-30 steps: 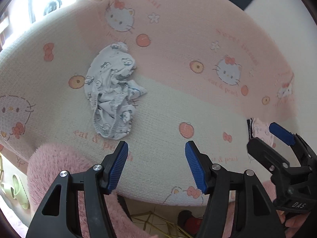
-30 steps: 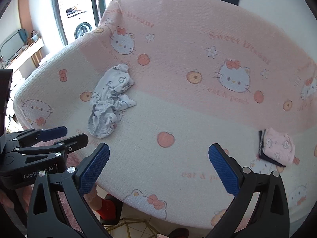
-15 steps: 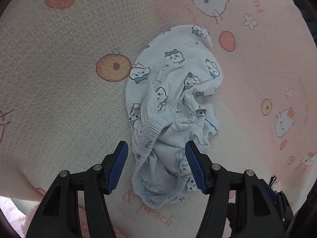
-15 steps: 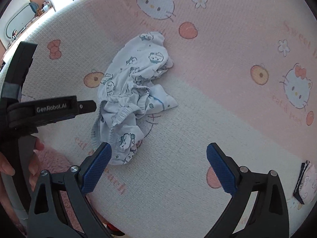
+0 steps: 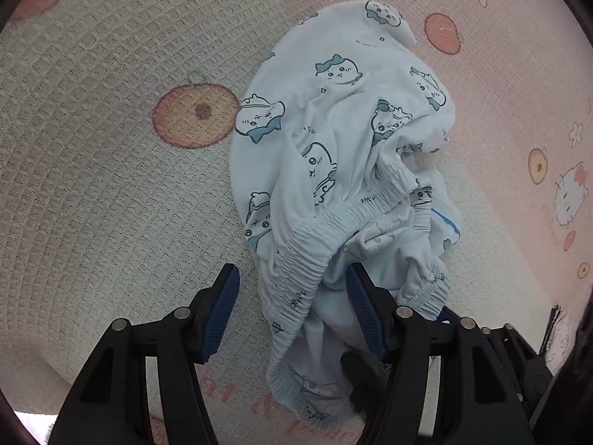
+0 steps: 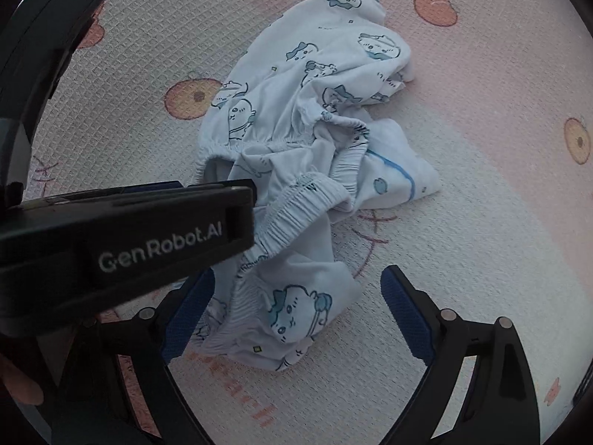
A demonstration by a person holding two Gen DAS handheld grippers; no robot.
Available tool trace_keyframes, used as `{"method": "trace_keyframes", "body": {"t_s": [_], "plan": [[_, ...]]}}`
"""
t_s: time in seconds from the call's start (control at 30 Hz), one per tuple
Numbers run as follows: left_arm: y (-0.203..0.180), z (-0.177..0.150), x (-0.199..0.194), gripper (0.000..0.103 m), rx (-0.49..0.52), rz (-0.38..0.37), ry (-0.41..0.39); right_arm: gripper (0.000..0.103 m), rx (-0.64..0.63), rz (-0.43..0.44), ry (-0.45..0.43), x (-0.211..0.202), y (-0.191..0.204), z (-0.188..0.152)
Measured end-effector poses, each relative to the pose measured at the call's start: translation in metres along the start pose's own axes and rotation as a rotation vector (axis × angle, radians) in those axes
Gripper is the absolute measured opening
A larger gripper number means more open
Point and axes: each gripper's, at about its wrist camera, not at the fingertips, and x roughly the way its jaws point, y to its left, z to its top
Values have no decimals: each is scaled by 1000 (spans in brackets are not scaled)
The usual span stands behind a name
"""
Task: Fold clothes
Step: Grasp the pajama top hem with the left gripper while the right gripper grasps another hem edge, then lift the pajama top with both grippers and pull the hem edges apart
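Pointing steeply down, the left hand-held gripper point(image 5: 292, 307) straddles the elastic waistband of the crumpled pale-blue cartoon-print shorts point(image 5: 344, 170), fingers apart. The right hand-held gripper point(image 6: 296, 315) is closing around a lower fold, pads not yet pressing. Both work over the pink printed blanket point(image 6: 481, 222).

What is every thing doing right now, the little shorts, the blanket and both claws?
Shorts: crumpled, unfolded, lying on the blanket.
Blanket: spread flat under the shorts.
Left claw: open, waistband between its fingers, not pinched.
Right claw: closing, not yet gripping, shorts' edge between its fingers.
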Motion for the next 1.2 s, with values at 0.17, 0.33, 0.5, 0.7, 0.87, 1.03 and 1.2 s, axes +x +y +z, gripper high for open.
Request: {"method": "trace_keyframes", "body": {"t_s": [0.17, 0.33, 0.5, 0.7, 0.87, 1.03, 1.2], "plan": [[-5, -7, 1, 62, 23, -2, -6, 48, 29, 13, 19, 7, -15, -2], [-21, -6, 4, 30, 84, -7, -24, 41, -42, -14, -18, 1, -11, -8], [-40, -11, -2, 19, 134, -32, -54, 19, -75, -63, -76, -19, -7, -13], [-94, -65, -40, 16, 261, -146, -89, 14, -38, -111, -115, -70, -46, -38], [-159, -140, -84, 16, 427, -234, -104, 13, 97, -110, -140, -139, -102, -100], [-204, -190, -125, 16, 596, -308, -138, 13, 185, -205, -204, -215, -125, -171], [-209, -226, -142, 16, 604, -384, -66, 14, 210, -289, -272, -257, -108, -209]]}}
